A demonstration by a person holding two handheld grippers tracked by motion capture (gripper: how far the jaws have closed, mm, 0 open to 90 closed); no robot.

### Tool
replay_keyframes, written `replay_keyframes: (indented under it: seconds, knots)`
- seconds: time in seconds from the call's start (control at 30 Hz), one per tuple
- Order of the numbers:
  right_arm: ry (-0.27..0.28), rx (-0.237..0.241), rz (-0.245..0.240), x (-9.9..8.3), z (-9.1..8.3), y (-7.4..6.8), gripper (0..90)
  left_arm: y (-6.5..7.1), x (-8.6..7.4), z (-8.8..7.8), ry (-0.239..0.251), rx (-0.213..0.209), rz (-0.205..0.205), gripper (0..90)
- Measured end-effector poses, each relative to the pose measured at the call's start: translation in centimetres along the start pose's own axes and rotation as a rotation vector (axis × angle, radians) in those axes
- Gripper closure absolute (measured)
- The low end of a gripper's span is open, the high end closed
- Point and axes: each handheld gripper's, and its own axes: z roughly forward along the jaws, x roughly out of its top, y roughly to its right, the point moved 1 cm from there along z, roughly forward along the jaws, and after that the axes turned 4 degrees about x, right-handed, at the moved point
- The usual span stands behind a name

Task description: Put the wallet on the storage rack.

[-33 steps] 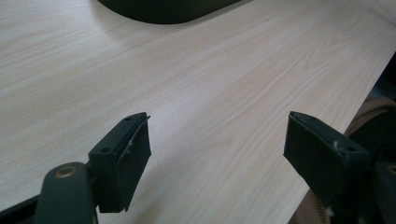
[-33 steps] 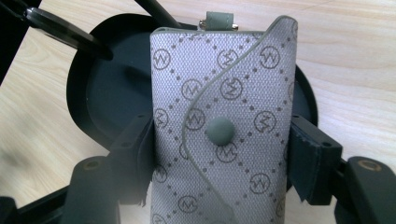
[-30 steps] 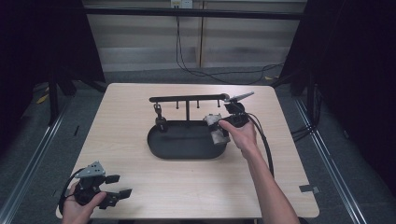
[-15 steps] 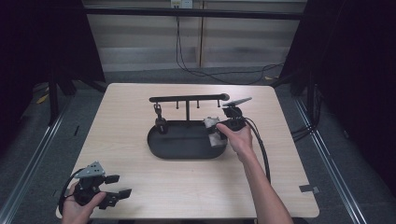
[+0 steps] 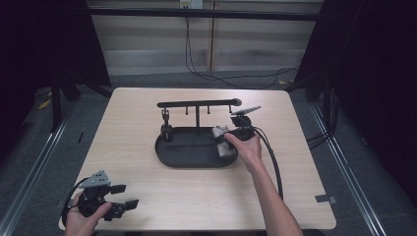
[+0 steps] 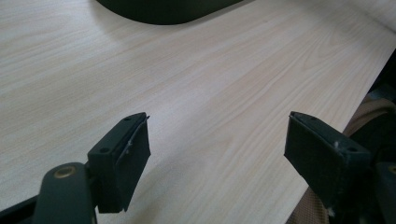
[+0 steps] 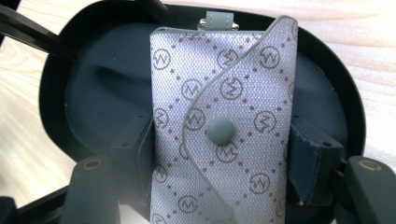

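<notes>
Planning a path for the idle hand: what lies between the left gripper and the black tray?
Bare wooden tabletop lies between the left gripper and the black tray, as the high view and left gripper view show.

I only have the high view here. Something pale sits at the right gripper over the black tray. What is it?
Observer: A grey patterned pouch with a snap button, clamped between the right gripper's jaws.
Operator: Anything at its top edge?
Observer: A small grey loop with metal hardware, over the black tray.
Operator: And the left gripper?
Observer: The left gripper has its jaws wide apart over bare table, holding nothing.
</notes>
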Motion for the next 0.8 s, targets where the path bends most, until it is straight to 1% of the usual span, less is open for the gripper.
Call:
replay_keyframes:
  seconds: [0.17,0.2,0.3,0.37,0.47,0.67,0.7,0.73,0.77,0.8]
  knots:
    - [-0.014,-0.008,0.0,-0.1,0.7,0.1,33.0,0.0,0.0,0.0,0.0,0.002,0.001,22.1]
    - [-0.016,-0.006,0.006,-0.1,0.8,0.1,33.0,-0.1,0.0,0.0,0.0,0.0,0.001,22.1]
    - [-0.018,-0.017,0.003,-0.1,1.1,0.1,32.9,-0.1,0.0,-0.1,0.001,-0.002,0.001,22.1]
    - [-0.029,-0.025,-0.009,-0.3,1.5,0.2,32.8,-0.1,0.0,-0.1,0.0,-0.002,0.001,22.0]
    - [-0.043,-0.061,-0.021,-0.6,1.9,0.1,32.7,-0.1,0.0,-0.1,-0.001,-0.001,-0.001,22.0]
    - [-0.048,-0.065,-0.029,-0.7,2.3,0.2,32.1,0.0,0.0,0.1,-0.006,0.0,0.0,22.0]
    - [-0.044,-0.063,-0.023,-0.7,2.4,0.1,32.0,0.0,0.0,0.0,-0.007,-0.001,-0.002,21.8]
    - [-0.05,-0.073,-0.038,-0.7,2.5,0.2,31.9,-0.1,0.0,0.0,-0.005,0.0,-0.001,21.5]
    - [-0.054,-0.073,-0.028,-0.8,2.6,0.1,31.7,-0.1,0.0,0.0,0.0,0.005,-0.004,21.5]
    - [-0.056,-0.081,-0.036,-0.9,2.8,0.2,31.6,-0.1,0.0,-0.1,0.003,0.008,-0.007,21.5]
